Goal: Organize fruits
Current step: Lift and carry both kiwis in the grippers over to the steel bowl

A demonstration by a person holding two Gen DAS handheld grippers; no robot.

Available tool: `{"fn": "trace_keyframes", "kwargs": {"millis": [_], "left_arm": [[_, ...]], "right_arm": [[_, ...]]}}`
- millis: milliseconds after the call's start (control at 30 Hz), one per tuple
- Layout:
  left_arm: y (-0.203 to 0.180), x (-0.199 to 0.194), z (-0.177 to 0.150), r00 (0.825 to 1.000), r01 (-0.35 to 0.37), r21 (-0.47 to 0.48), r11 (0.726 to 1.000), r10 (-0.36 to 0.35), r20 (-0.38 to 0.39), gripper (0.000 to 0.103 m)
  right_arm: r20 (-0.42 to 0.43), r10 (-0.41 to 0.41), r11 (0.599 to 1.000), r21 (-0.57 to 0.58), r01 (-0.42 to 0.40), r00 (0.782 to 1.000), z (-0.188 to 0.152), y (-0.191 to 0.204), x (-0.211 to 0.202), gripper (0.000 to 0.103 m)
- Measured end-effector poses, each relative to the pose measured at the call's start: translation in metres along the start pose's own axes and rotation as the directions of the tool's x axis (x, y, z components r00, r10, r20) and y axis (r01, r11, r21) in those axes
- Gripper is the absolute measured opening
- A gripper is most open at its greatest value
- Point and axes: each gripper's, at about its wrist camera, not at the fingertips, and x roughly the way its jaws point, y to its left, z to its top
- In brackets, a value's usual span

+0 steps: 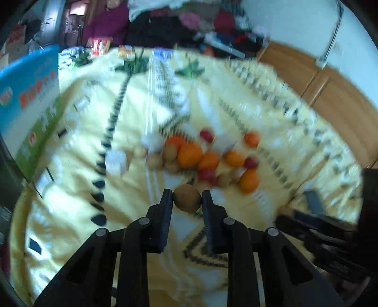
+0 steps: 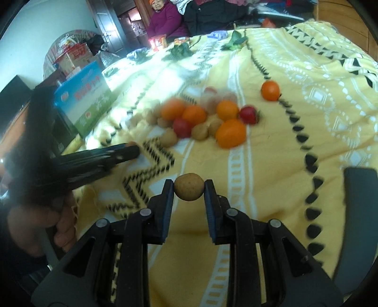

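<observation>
A pile of fruit lies on a yellow patterned cloth (image 1: 132, 203): oranges (image 1: 189, 154), small red fruits (image 1: 207, 176) and small brown round fruits (image 1: 154, 161). My left gripper (image 1: 187, 198) is shut on a brown round fruit (image 1: 187, 198), held above the cloth just in front of the pile. My right gripper (image 2: 189, 187) is shut on another brown round fruit (image 2: 189, 187), held above the cloth (image 2: 271, 165) in front of the pile (image 2: 230, 132). One orange (image 2: 270, 90) lies apart at the far right. The left gripper shows blurred in the right wrist view (image 2: 132, 151).
A blue and green carton (image 1: 30, 104) stands at the cloth's left edge, also in the right wrist view (image 2: 86, 94). Green leaves (image 1: 134, 63) and small packets (image 1: 100, 46) lie at the far edge. A person in purple (image 2: 165, 19) sits beyond. Wooden floor (image 1: 330, 94) lies right.
</observation>
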Motion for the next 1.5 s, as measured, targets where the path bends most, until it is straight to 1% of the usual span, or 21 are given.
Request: {"fn": "trace_keyframes", "kwargs": {"millis": [100,200,233,267,300,333,433,667,800,867,900,933,1000,1033,1067,1133,1200,1267,1300,1367,1500], "left_arm": [[-0.003,-0.053,0.029,0.99,0.072,-0.037,0.997,-0.067,0.128,0.025],[-0.001,-0.088,0.054,0.976,0.086,-0.057,0.995,-0.073,0.204,0.025],[0.0,-0.097,0.06,0.974,0.078,-0.058,0.995,-0.064,0.218,0.025],[0.002,-0.103,0.065,0.972,0.079,-0.064,0.995,-0.062,0.228,0.025],[0.004,-0.108,0.069,0.971,0.06,-0.07,0.996,-0.042,0.236,0.025],[0.006,-0.114,0.073,0.969,0.036,-0.071,0.997,-0.017,0.246,0.025],[0.012,-0.128,0.079,0.966,0.009,-0.085,0.996,0.014,0.258,0.025],[0.024,-0.153,0.081,0.962,-0.012,-0.109,0.994,0.041,0.271,0.025],[0.026,-0.159,0.085,0.965,-0.016,-0.114,0.993,0.045,0.258,0.025],[0.024,-0.166,0.086,0.962,-0.026,-0.1,0.995,0.052,0.267,0.025],[0.022,-0.173,0.086,0.956,-0.052,-0.087,0.995,0.075,0.282,0.025],[0.016,-0.181,0.085,0.939,-0.119,-0.055,0.991,0.13,0.317,0.025],[-0.001,-0.201,0.079,0.877,-0.256,0.038,0.966,0.216,0.428,0.025],[-0.008,-0.21,0.075,0.842,-0.317,0.074,0.945,0.245,0.481,0.025],[-0.012,-0.217,0.073,0.82,-0.339,0.09,0.937,0.247,0.516,0.025],[-0.011,-0.228,0.074,0.794,-0.356,0.085,0.931,0.253,0.553,0.025],[-0.008,-0.234,0.078,0.777,-0.367,0.062,0.928,0.268,0.57,0.025],[-0.005,-0.24,0.082,0.755,-0.383,0.038,0.923,0.289,0.588,0.025],[-0.002,-0.243,0.083,0.753,-0.377,0.028,0.926,0.289,0.591,0.025],[0.0,-0.249,0.085,0.744,-0.38,0.016,0.925,0.295,0.6,0.025],[0.007,-0.259,0.086,0.744,-0.365,0.008,0.931,0.286,0.604,0.025]], "right_arm": [[0.034,0.09,0.993,0.079,-0.093,0.995,0.037,-0.006,-0.017,0.026],[0.071,0.227,0.952,0.195,-0.236,0.971,0.075,-0.013,-0.032,0.026],[0.087,0.246,0.941,0.22,-0.259,0.966,0.085,-0.013,-0.038,0.026],[0.1,0.246,0.938,0.227,-0.263,0.964,0.096,-0.011,-0.045,0.027],[0.11,0.246,0.937,0.225,-0.265,0.963,0.103,-0.006,-0.051,0.026],[0.119,0.253,0.935,0.225,-0.274,0.96,0.108,0.0,-0.057,0.026],[0.143,0.256,0.939,0.199,-0.281,0.956,0.121,0.02,-0.076,0.026],[0.157,0.26,0.948,0.145,-0.283,0.953,0.129,0.048,-0.099,0.026],[0.154,0.26,0.95,0.135,-0.281,0.953,0.131,0.056,-0.101,0.026],[0.148,0.243,0.955,0.136,-0.263,0.959,0.132,0.058,-0.101,0.027],[0.146,0.218,0.964,0.125,-0.237,0.965,0.133,0.061,-0.103,0.027],[0.147,0.171,0.978,0.098,-0.187,0.974,0.133,0.067,-0.105,0.027],[0.178,0.048,0.999,-0.008,-0.047,0.983,0.135,0.088,-0.111,0.027],[0.215,-0.014,0.998,-0.064,0.029,0.977,0.135,0.099,-0.115,0.027],[0.265,-0.067,0.987,-0.121,0.102,0.962,0.133,0.112,-0.119,0.027],[0.336,-0.085,0.971,-0.181,0.153,0.938,0.13,0.129,-0.126,0.026],[0.407,-0.084,0.957,-0.221,0.187,0.909,0.127,0.146,-0.132,0.026],[0.44,-0.068,0.957,-0.225,0.184,0.895,0.126,0.153,-0.135,0.026],[0.453,-0.064,0.958,-0.221,0.182,0.889,0.127,0.156,-0.137,0.027],[0.462,-0.052,0.961,-0.219,0.17,0.885,0.13,0.16,-0.139,0.027],[0.458,-0.041,0.96,-0.228,0.162,0.888,0.137,0.165,-0.138,0.027]]}}
